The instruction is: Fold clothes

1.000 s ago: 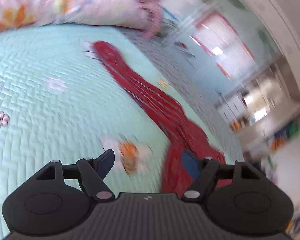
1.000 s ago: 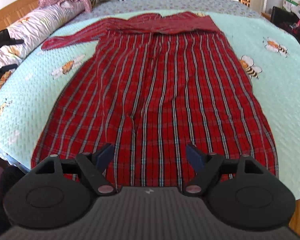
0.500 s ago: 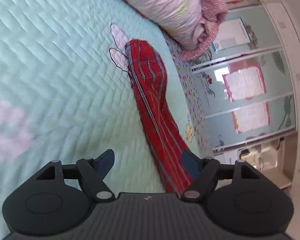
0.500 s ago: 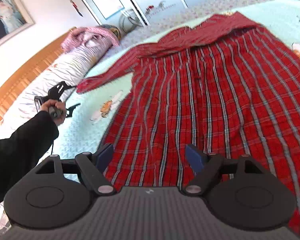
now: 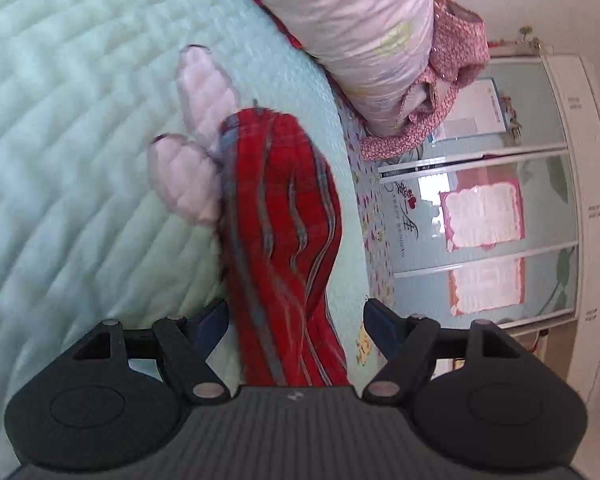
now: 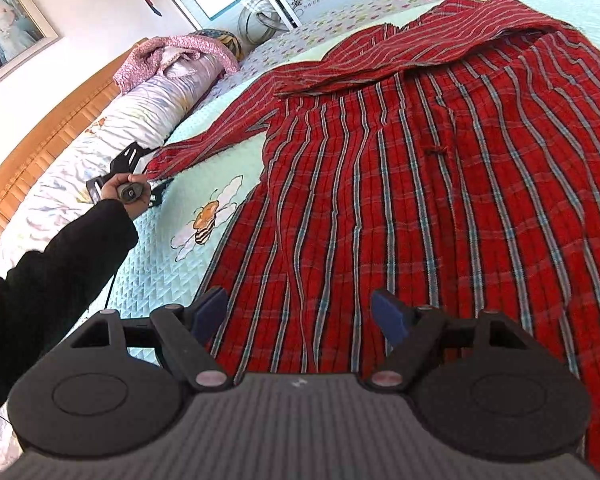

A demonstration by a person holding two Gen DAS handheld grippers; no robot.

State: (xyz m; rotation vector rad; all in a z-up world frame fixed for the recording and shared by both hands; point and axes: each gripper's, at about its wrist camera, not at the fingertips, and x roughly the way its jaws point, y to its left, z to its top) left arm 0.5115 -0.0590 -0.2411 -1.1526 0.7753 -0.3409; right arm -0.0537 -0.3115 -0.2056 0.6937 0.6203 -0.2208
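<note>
Jaws of both tools stand wide apart and hold nothing. On the left gripper (image 5: 296, 322) the blue pads frame the sleeve (image 5: 278, 216) of the red plaid shirt (image 6: 420, 184), which runs between them without either pad pressing it; the cuff end lies far ahead, overlapping a pale bee wing stitched into the mint quilt (image 5: 68, 128). In the right wrist view that same tool sits at the sleeve's tip, gripped by the left hand (image 6: 118, 188) at the end of a black sleeved arm (image 6: 48, 268), though whether it touches the cloth there is hard to tell.

The right gripper (image 6: 300, 314) hovers over the near hem of the shirt, its pads apart above the striped fabric. The shirt lies spread flat on the bed, hem near, collar end far, with the far right sleeve folded across the shoulders and the left sleeve stretched out to the left. A bee patch (image 6: 206, 220) shows on the quilt just left of the shirt's side. A rolled floral duvet (image 6: 112, 132) lies along the wooden headboard (image 6: 32, 152) on the left, with a pink garment (image 6: 168, 54) heaped on its far end.
</note>
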